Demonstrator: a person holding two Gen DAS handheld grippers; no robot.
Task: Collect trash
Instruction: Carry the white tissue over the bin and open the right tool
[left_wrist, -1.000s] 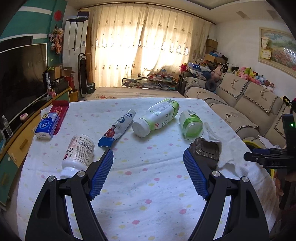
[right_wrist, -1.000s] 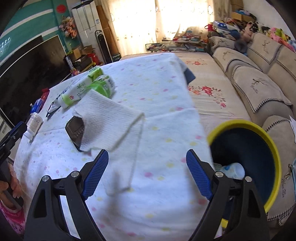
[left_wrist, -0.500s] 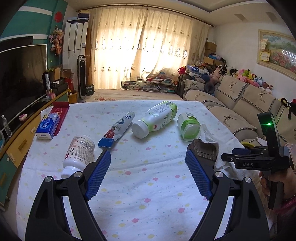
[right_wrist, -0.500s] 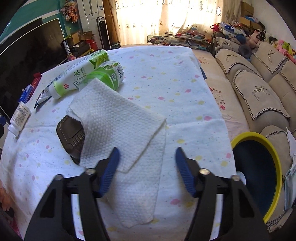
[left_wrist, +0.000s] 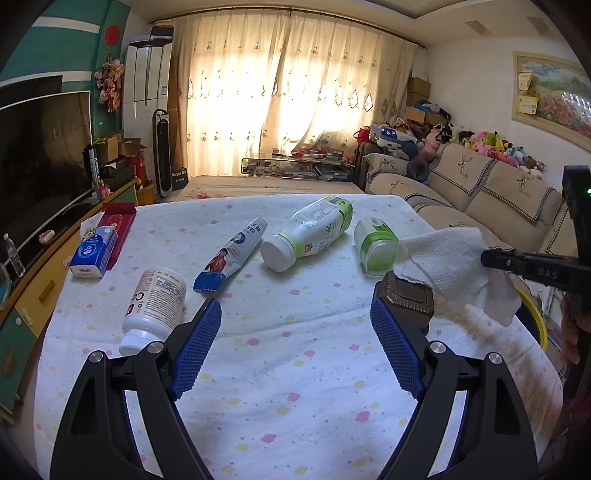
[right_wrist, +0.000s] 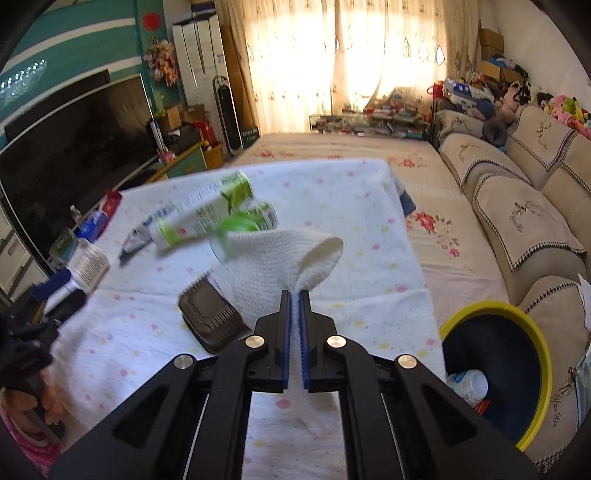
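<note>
My right gripper (right_wrist: 294, 295) is shut on a white paper towel (right_wrist: 280, 258), which hangs lifted off the table; from the left wrist view the towel (left_wrist: 454, 266) droops from that gripper (left_wrist: 487, 258). My left gripper (left_wrist: 295, 328) stands open above the dotted tablecloth (left_wrist: 280, 369) with nothing between its fingers. On the cloth lie a white pill bottle (left_wrist: 155, 302), a squeezed tube (left_wrist: 232, 262), a green-and-white drink bottle (left_wrist: 310, 232), a small green-banded cup (left_wrist: 375, 245) and a dark brown flat tray (left_wrist: 406, 295). A yellow-rimmed bin (right_wrist: 498, 369) stands right of the table.
A blue tissue pack (left_wrist: 92, 253) and a red box (left_wrist: 116, 227) lie at the table's left edge. The bin holds a small white bottle (right_wrist: 467, 384). A beige sofa (right_wrist: 517, 221) runs along the right, a television (left_wrist: 40, 155) along the left.
My right gripper closed on the paper towel and raised it off the table, uncovering the brown tray. The left gripper stayed in place.
</note>
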